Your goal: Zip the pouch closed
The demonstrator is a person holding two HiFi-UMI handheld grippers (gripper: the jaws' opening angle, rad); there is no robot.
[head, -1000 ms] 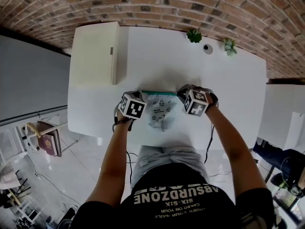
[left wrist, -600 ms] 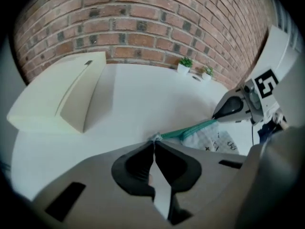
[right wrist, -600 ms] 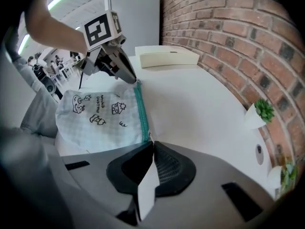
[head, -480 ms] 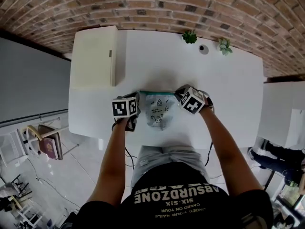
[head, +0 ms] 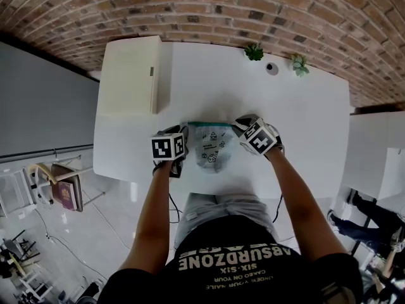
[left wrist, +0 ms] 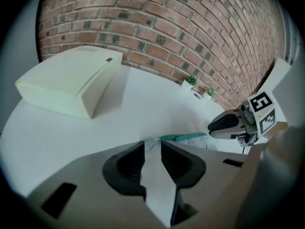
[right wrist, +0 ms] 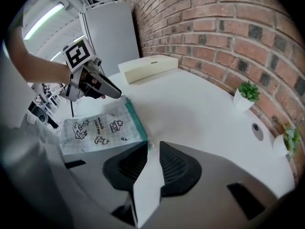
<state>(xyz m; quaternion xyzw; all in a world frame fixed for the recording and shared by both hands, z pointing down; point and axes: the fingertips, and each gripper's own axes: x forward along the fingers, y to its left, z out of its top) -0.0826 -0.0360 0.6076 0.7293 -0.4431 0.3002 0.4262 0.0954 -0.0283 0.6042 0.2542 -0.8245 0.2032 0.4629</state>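
Head view: a white table (head: 215,94) is set against a brick wall (head: 209,5). The pouch (head: 212,147) lies flat on the table at its 6 o'clock side, near the edge closest to the person. It is pale, printed with small dark drawings, and a teal zip strip (right wrist: 136,120) runs along its 12 o'clock edge. Whether the zip is fully drawn cannot be determined.

Left gripper (left wrist: 152,147): it is positioned at 9 o'clock of the pouch, pointing steeply down at the left end of the zip strip. Its jaws have just been opening and now stand apart. A corner of the pouch is seen in the gap at the tips, but the pads are not pressed on it – nothing is gripped.

Right gripper (right wrist: 150,149): it is positioned at 2 o'clock of the pouch, pointing steeply down at the right end of the zip strip. Its jaws have likewise just been opening and stand apart. The end of the strip is seen just at the tips – it is not clamped.

Other items: a closed cream box (head: 130,75) is placed at 10 o'clock of the table. Two small potted plants (head: 254,52) and a small grey disc (head: 271,68) are noted at 1 o'clock, beside the wall, well apart from the pouch.
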